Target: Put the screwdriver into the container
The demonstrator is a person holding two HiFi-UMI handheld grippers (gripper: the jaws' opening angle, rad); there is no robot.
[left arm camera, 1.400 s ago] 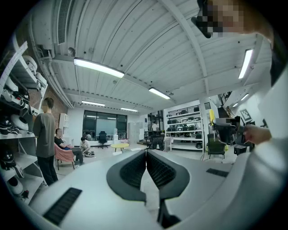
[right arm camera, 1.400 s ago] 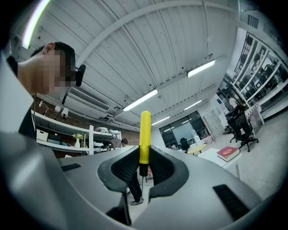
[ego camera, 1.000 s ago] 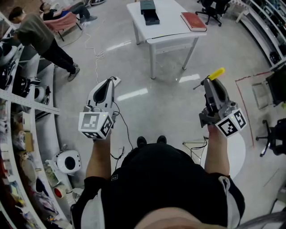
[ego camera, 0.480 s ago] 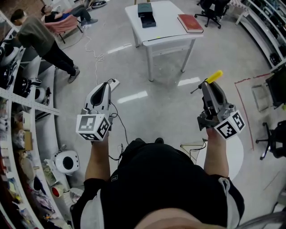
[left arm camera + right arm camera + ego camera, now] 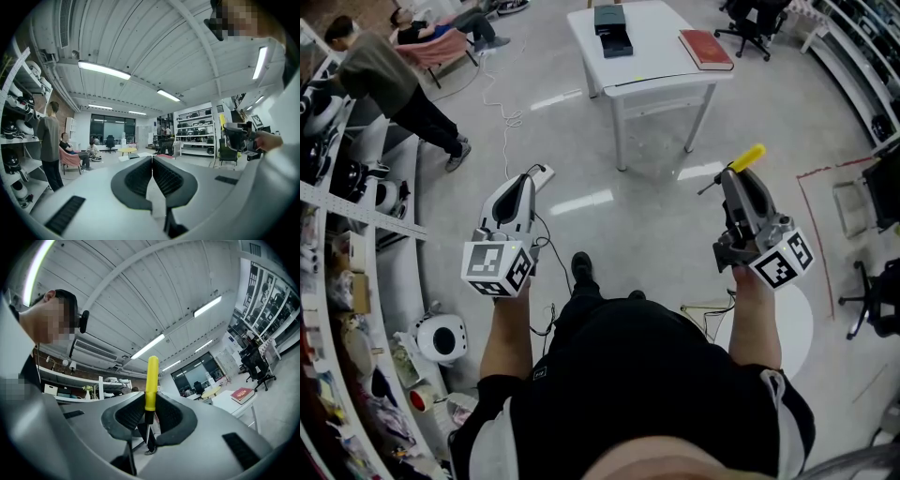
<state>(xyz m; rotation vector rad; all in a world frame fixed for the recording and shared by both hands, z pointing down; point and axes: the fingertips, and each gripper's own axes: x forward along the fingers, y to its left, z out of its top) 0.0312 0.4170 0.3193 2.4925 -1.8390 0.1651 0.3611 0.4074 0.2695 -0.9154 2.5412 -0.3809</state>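
My right gripper (image 5: 733,175) (image 5: 150,404) is shut on a screwdriver with a yellow handle (image 5: 748,157) (image 5: 151,383); its thin shaft (image 5: 710,184) sticks out to the left below the jaws. I hold it over the floor, well short of the white table (image 5: 661,52). A dark container (image 5: 611,28) lies on the far left part of that table. My left gripper (image 5: 532,174) (image 5: 152,174) has its jaws pressed together with nothing between them, also over the floor.
A red book (image 5: 705,47) lies on the table's right side. Shelving with gear (image 5: 337,225) runs along the left. A person (image 5: 389,84) stands at upper left and another sits behind. Cables (image 5: 502,117) trail on the floor. Office chairs (image 5: 748,19) stand behind the table.
The table sits slightly lower in the head view than half a second ago, and a foot has stepped forward between the grippers. Both grippers keep their grip and pose.
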